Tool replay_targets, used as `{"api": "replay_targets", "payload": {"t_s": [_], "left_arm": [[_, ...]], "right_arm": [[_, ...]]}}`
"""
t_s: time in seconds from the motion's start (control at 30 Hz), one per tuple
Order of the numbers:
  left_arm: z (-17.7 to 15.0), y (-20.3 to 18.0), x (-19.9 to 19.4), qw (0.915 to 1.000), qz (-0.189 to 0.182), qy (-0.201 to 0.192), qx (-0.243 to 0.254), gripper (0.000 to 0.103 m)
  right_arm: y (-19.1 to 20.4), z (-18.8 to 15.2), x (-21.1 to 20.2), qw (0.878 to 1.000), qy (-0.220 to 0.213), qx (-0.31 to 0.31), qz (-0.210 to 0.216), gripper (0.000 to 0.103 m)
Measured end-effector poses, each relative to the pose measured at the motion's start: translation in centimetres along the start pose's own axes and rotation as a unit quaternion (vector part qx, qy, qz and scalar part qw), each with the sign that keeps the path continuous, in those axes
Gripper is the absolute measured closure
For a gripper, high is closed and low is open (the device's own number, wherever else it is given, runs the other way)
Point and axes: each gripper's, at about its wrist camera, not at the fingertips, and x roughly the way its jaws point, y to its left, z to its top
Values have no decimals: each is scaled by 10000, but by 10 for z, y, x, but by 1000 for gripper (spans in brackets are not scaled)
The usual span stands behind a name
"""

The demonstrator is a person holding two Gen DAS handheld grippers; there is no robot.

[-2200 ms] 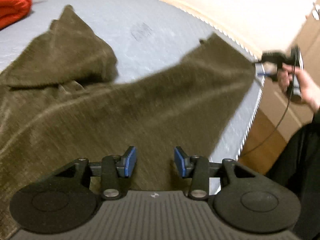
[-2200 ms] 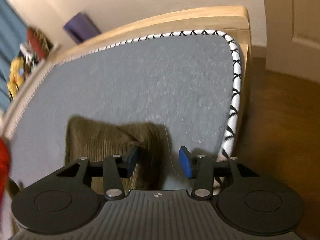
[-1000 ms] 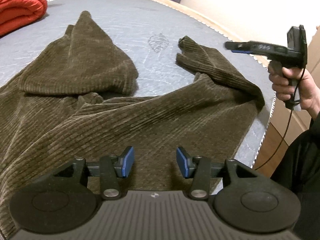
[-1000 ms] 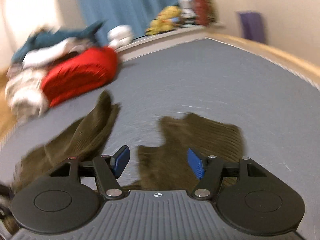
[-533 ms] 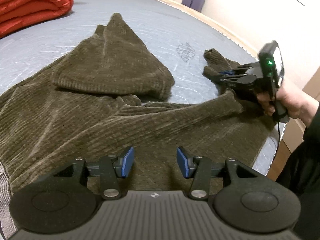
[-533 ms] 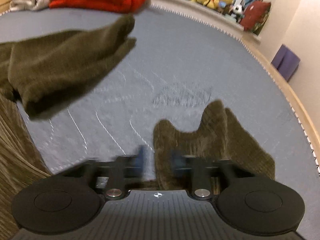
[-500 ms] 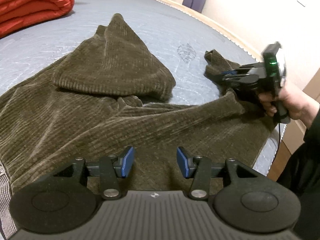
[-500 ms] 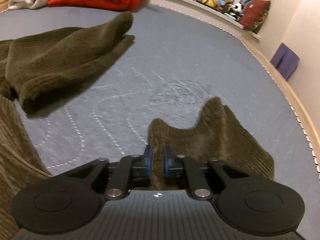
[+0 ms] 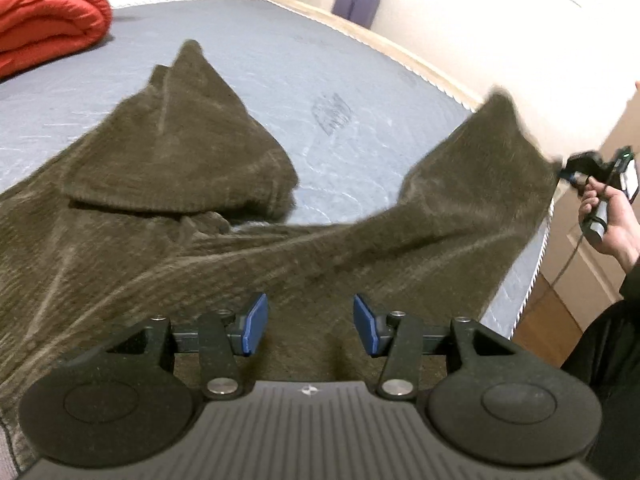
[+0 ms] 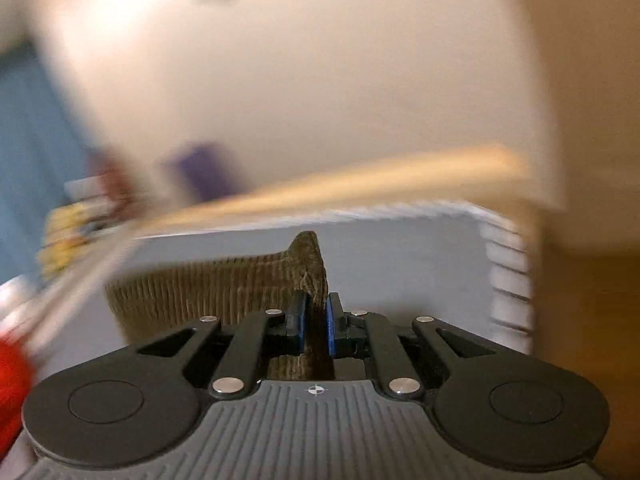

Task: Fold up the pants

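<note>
Dark olive corduroy pants (image 9: 168, 208) lie spread on a grey mattress (image 9: 328, 80). The left leg is folded back on itself into a pointed heap (image 9: 180, 128). My left gripper (image 9: 306, 326) is open and empty, low over the pants' middle. My right gripper (image 10: 316, 320) is shut on the cuff of the other leg (image 10: 308, 264) and holds it stretched out above the mattress's right edge. In the left wrist view this gripper (image 9: 568, 170) is at the far right, with the lifted leg (image 9: 472, 196) pulled taut toward it.
A red folded duvet (image 9: 44, 28) lies at the mattress's far left. A wooden bed frame (image 9: 400, 52) runs along the far side, with a purple object (image 9: 356, 2) against the wall. Wooden floor (image 9: 540, 320) lies beyond the right edge.
My right gripper closed on the leg cuff, then lifted and pulled it right, off the mattress edge, stretching the leg out. My left gripper stayed open over the pants.
</note>
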Motion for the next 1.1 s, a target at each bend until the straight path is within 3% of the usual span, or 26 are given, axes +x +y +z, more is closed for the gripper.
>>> {"api": "replay_targets", "payload": {"t_s": [0.03,0.07,0.17,0.27,0.43,0.57,0.6,0.7,0.77,0.87,1.0,1.03,1.1], "left_arm": [[-1,-4,4,10000,-14,56,62,50],[-4,-8,8,9998,-32,121,126,50],[-10,-19,22,9988,-110,341,323,50],[-16,-33,33,9964,-295,502,617,50],[-35,-63,47,9872,-742,652,1254,45],[-51,-79,59,9768,-823,790,1814,41],[-55,-82,62,9746,-789,779,1946,40],[-62,-88,64,9688,-672,730,2270,41],[-66,-92,63,9649,-522,678,2481,51],[-67,-93,60,9617,-474,646,2622,71],[-66,-88,58,9607,-460,641,2661,84],[-66,-88,57,9601,-449,638,2687,85],[-65,-89,54,9589,-417,601,2740,89]], "right_arm": [[-24,1,13,9982,244,350,-431,93],[-43,0,20,9949,427,654,-641,100],[-65,1,26,9890,412,894,-1107,103],[-64,6,25,9927,324,815,-828,103],[-51,6,22,9969,572,492,-204,98],[-23,5,24,9967,766,-46,257,60],[-18,2,25,9956,857,-200,321,55],[-3,-4,30,9909,1107,-750,143,53],[-1,-10,36,9855,1303,-1039,-317,53],[-10,-14,44,9789,1473,-982,-1018,53],[-21,-14,47,9783,1565,-670,-1183,53],[-22,-14,47,9789,1545,-657,-1165,56],[-21,-14,51,9801,1460,-746,-1119,90]]}}
